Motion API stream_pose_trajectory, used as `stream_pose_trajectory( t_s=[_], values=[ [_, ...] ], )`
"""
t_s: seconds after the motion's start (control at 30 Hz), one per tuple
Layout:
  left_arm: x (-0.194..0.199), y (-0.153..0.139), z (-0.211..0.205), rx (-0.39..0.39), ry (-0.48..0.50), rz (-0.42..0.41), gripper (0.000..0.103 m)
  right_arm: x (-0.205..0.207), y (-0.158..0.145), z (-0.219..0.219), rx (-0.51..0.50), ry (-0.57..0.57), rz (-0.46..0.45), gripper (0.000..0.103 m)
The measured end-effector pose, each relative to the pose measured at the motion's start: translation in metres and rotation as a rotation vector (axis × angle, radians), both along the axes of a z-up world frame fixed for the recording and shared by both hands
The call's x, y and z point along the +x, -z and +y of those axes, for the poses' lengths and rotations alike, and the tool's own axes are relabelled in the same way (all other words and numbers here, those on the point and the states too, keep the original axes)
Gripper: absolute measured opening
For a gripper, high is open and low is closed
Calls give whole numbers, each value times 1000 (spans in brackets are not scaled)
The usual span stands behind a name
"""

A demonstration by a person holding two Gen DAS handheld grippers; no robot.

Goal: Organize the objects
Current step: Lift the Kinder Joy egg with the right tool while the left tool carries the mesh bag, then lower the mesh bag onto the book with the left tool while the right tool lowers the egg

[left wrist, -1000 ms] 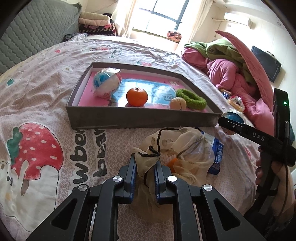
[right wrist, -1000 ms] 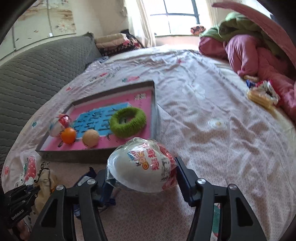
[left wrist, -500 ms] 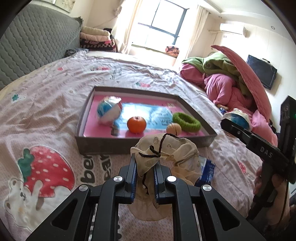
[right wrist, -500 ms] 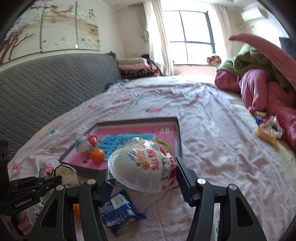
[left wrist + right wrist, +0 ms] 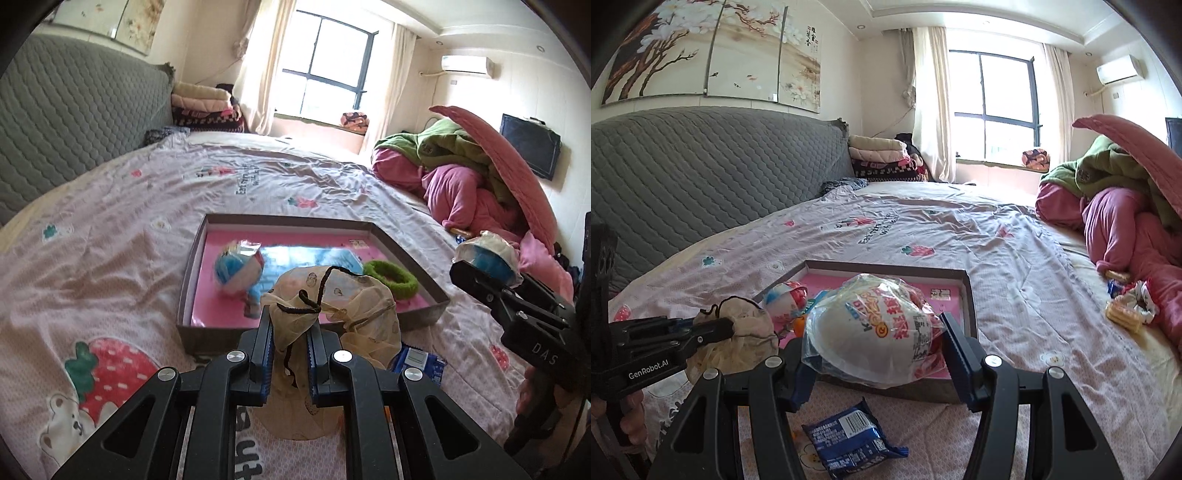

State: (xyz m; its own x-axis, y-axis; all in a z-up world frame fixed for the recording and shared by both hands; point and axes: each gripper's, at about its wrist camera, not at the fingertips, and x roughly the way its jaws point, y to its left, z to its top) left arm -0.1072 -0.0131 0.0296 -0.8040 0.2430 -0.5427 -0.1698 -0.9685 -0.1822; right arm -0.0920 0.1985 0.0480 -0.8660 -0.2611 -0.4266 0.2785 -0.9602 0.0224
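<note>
Through the left wrist camera I am seeing my left gripper [image 5: 290, 332] pinching the gathered neck of a beige mesh pouch [image 5: 343, 306], its jaws nearly together with the fabric and a black drawstring [image 5: 314, 295] bunched between them; the pouch is hanging off the bedsheet [image 5: 110, 240] in front of the tray [image 5: 192, 266]. Inside the tray I am making out a wrapped blue-and-white ball [image 5: 238, 267] and a green ring [image 5: 391, 277], while the pouch is covering whatever lies in the tray's near middle. A blue packet [image 5: 417, 362] is peeking out on the sheet just behind the pouch. At the right edge my right gripper [image 5: 480, 269] is showing side-on, carrying something with a blue underside in clear wrap. Switching to the right wrist camera, I am seeing what that is: a white egg-shaped toy [image 5: 871, 339] in printed plastic, held between the right gripper's [image 5: 875, 350] jaws, which are standing about half open and pressing on its sides, above the tray's [image 5: 971, 295] near edge. This view is showing the blue packet [image 5: 849, 439] whole, lying flat on the sheet below the egg, and a sliver of something orange [image 5: 799, 325] in the tray that the left view is hiding. My left gripper [image 5: 713, 328] and the pouch [image 5: 738, 343] are appearing at far left, and a pile of snacks [image 5: 1126, 310] is lying well apart by the pink quilt [image 5: 1126, 236].
</note>
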Motion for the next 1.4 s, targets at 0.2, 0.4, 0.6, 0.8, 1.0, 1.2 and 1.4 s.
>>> stream_pose_trajectory(
  t_s=[0.2,0.4,0.6,0.8,1.0,1.2,1.4],
  values=[
    [-7,-8,4,-8,5,17,15,-4,-3,-5,6,-9,18,60],
    [-18,-14,6,-15,-1,38,15,-10,-8,-7,7,-1,48,60],
    [-34,-19,9,-30,-4,55,15,-18,-12,-8,26,5,62,60],
    [-50,-22,7,-38,-14,64,15,-31,-16,-7,45,13,77,60],
    [-64,-26,1,-55,-33,79,15,-42,-15,-7,60,18,78,60],
    [-78,-23,-8,-62,-59,71,15,-59,-12,-9,97,21,81,60],
    [-86,-16,-12,-78,-81,64,15,-76,-5,-4,99,34,43,60]
  ],
)
